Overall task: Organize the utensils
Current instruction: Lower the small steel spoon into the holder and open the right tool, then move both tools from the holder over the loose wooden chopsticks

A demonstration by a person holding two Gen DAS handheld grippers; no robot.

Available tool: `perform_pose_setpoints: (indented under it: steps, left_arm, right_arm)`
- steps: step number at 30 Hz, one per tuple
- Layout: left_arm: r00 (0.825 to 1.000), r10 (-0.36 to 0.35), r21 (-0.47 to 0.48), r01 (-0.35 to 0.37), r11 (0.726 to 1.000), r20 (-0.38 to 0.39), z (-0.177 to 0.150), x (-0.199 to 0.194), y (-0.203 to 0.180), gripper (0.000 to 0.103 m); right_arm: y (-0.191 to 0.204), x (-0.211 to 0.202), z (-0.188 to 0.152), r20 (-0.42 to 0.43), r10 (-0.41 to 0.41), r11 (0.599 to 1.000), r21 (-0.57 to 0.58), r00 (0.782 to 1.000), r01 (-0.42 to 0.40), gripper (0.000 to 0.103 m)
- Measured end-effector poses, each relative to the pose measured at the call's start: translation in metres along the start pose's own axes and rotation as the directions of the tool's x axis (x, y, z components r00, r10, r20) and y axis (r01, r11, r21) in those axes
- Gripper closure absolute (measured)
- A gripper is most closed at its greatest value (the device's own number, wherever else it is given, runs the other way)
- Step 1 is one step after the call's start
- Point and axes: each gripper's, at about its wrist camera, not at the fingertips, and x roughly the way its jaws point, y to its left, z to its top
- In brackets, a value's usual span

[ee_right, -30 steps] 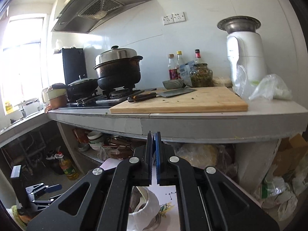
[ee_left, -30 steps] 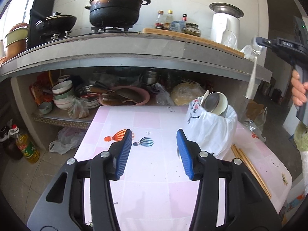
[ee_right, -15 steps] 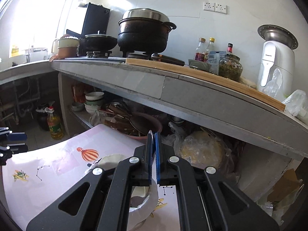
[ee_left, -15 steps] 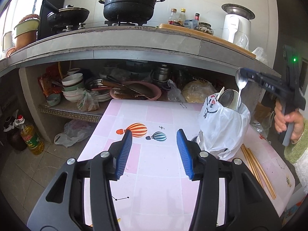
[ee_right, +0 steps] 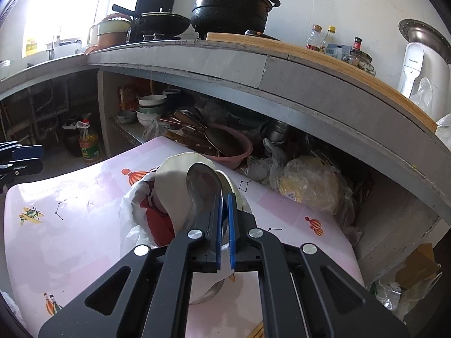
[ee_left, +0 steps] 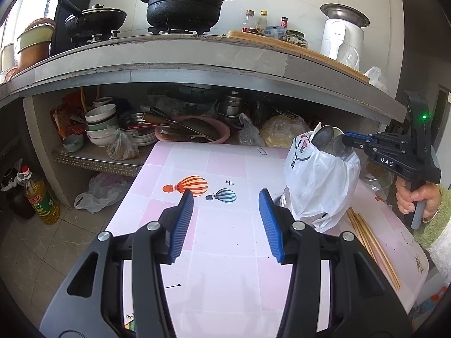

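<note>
A utensil holder wrapped in a white plastic bag (ee_left: 318, 186) (ee_right: 135, 208) stands at the right of the pink table (ee_left: 225, 253). My right gripper (ee_right: 224, 195) (ee_left: 345, 138) is at its mouth. Its jaws are opening, only a narrow gap apart, with the neck of a metal spoon (ee_right: 201, 183) (ee_left: 338, 146) still between them. The spoon's handle reaches down into the holder, beside a white ceramic spoon (ee_right: 172, 180). My left gripper (ee_left: 226, 194) hovers open over the middle of the table, nothing between its fingers. Several wooden chopsticks (ee_left: 372, 245) lie to the right of the holder.
A grey counter edge (ee_left: 225, 67) overhangs the far side of the table, carrying pots, bottles and a cutting board. The shelf beneath holds stacked bowls (ee_left: 100, 124), a pink basin (ee_left: 194, 132) and bags. An oil bottle (ee_left: 42, 197) stands on the floor at left.
My right gripper came down from counter height with the metal spoon, whose handle now goes into the holder. Its pads stand slightly further apart. The left gripper has barely moved.
</note>
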Motion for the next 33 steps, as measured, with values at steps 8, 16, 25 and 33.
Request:
perform_pose_setpoints:
  steps: [8,16,25,33]
  left_arm:
    - [1.000,-0.022,0.006,0.022,1.000,0.000,-0.001,-0.005,-0.009,0.052]
    - [0.996,-0.086,0.023,0.087,0.996,-0.029,-0.013,-0.004,-0.029,0.046]
    - [0.974,-0.185,0.062,0.194,0.979,-0.128,-0.044,0.016,-0.073,0.042]
    - [0.947,-0.229,0.092,0.255,0.963,-0.223,-0.067,0.039,-0.108,0.042]
  right_arm:
    - [-0.026,-0.030,0.003,0.058,0.089,0.984,0.152,0.994,-0.097,0.069]
    - [-0.068,-0.099,-0.028,0.130,0.063,0.915,0.389,0.990,-0.109,0.062]
    - [-0.078,-0.115,-0.144,-0.087,-0.009,0.803,0.593,0.996,0.059,0.063]
    - [-0.059,-0.079,-0.213,-0.266,0.024,0.767,0.624,0.964,0.153,0.088]
